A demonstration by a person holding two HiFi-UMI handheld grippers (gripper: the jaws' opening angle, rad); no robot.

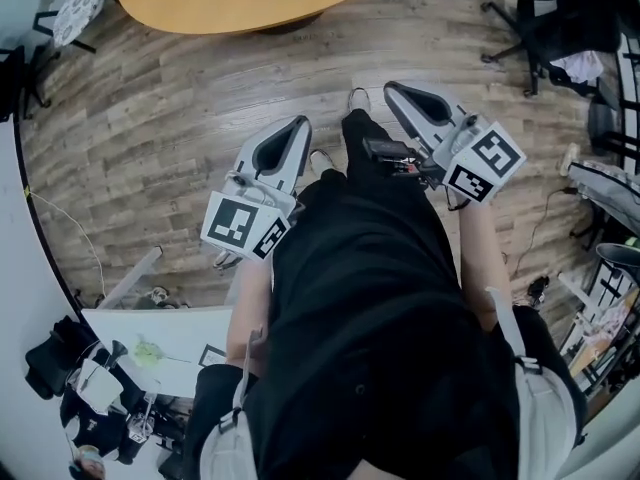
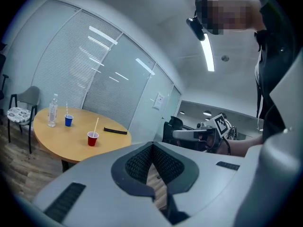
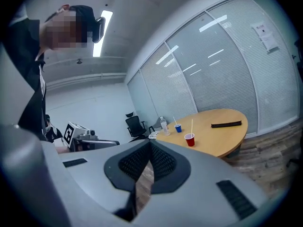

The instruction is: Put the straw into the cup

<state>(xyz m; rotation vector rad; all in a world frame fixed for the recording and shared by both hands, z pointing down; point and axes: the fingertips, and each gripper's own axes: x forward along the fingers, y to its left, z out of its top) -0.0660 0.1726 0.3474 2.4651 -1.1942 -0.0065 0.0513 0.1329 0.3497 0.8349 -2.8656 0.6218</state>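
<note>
left gripper (image 2: 152, 146): i see the jaws pinched together at the tips, nothing between them, held low by my waist.
right gripper (image 3: 150, 144): tips meeting too, empty, beside the left one.
straw (image 2: 96, 125): it stands tilted in the red cup (image 2: 93, 139) on the oval wooden table (image 2: 52, 138), well apart from both tools.
blue cup (image 2: 68, 121): farther along the table with its own straw, just beside a clear bottle (image 2: 52, 110).
black bar (image 2: 115, 131): lies flat near the table's edge.
in the way: plank floor (image 1: 150, 138) lies between me and the table; a chair (image 2: 21, 111) stands at its far end.
</note>
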